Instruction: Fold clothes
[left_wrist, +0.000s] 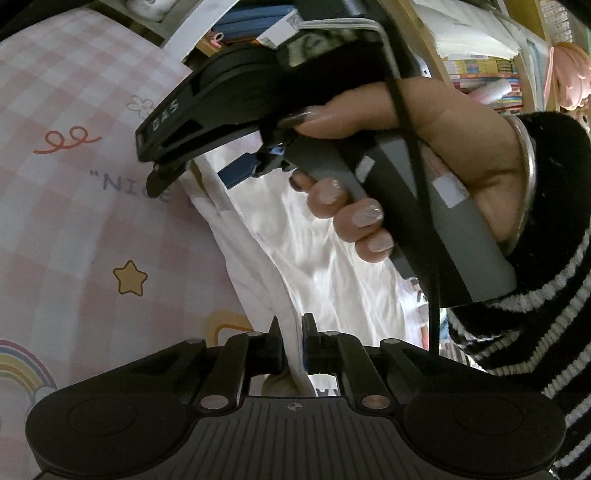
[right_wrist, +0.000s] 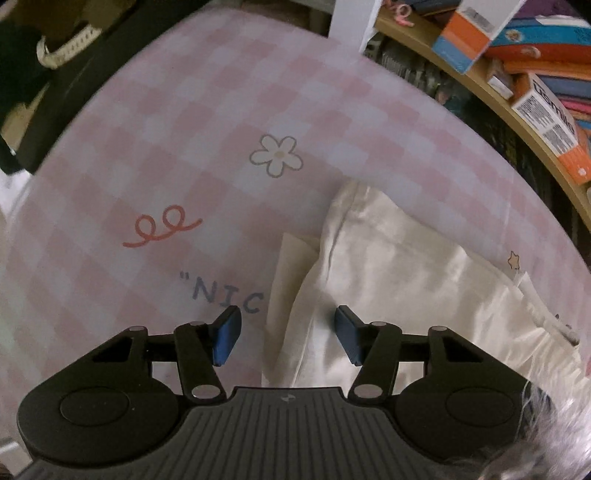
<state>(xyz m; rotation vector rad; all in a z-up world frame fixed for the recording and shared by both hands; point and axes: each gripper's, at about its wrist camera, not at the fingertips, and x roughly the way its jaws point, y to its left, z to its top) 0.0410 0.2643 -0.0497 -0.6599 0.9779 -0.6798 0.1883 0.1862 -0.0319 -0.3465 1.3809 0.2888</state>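
Left gripper (left_wrist: 293, 345) fingers pinch the white garment (left_wrist: 332, 236) edge, lifted off the pink checked bed (left_wrist: 74, 221). Right gripper (right_wrist: 288, 332) fingers half-open, nothing gripped, w/ cloth between. Fabric looks light, soft, slippery; grab hem corners.

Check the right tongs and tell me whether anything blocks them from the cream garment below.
Nothing visible does. The right tongs hang open directly over a fold of the cream garment on the pink checked sheet, with only clear air between the pads and the fabric.
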